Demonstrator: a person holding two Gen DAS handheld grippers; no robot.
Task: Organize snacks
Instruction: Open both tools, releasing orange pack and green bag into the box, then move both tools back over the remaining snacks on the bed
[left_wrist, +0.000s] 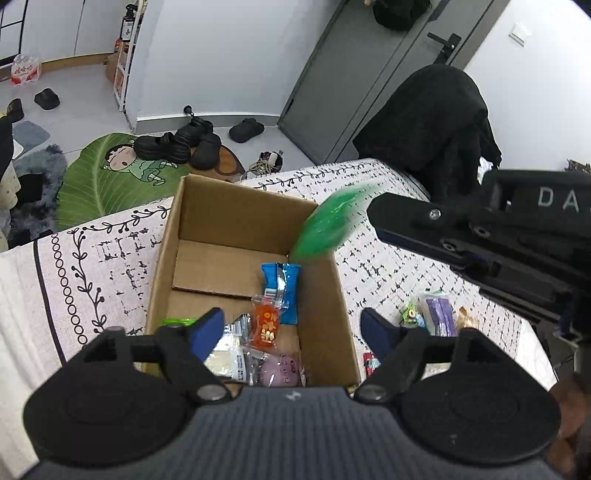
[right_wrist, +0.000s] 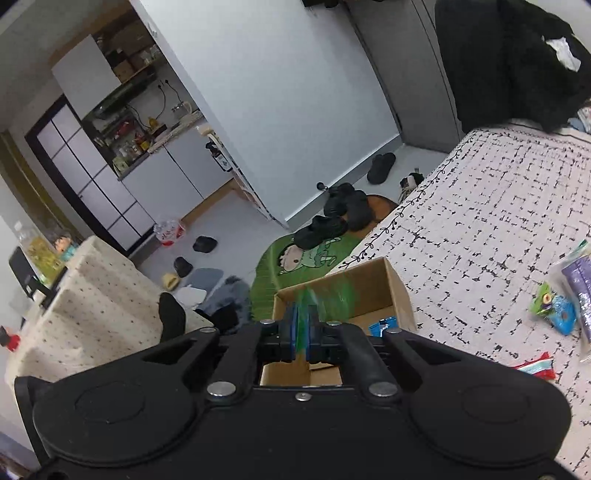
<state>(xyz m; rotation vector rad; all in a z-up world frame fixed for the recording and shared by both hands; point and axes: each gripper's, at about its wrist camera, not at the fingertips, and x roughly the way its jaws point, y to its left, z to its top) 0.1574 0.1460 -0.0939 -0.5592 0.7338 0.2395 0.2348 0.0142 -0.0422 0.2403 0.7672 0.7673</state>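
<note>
An open cardboard box (left_wrist: 236, 218) stands on the patterned bed cover (left_wrist: 388, 266). In it lie a blue packet (left_wrist: 282, 288), an orange packet (left_wrist: 264, 328), a purple snack (left_wrist: 277, 371) and a silver-white packet (left_wrist: 231, 350). My left gripper (left_wrist: 291, 332) hovers over the box's near end, open, with nothing between its fingers. My right gripper (right_wrist: 303, 314) is shut on a thin green packet (right_wrist: 332, 295), which shows blurred above the box's (right_wrist: 395, 291) far right corner. The left wrist view shows that green packet (left_wrist: 328, 225) hanging from the right gripper (left_wrist: 376, 216).
Loose snacks lie on the cover right of the box: a purple packet (left_wrist: 439, 314), a small green-blue one (right_wrist: 554, 310) and a red one (right_wrist: 535, 369). A black coat (left_wrist: 432, 122) hangs beyond the bed. Black shoes (left_wrist: 177, 144) and a leaf mat (left_wrist: 99, 177) are on the floor.
</note>
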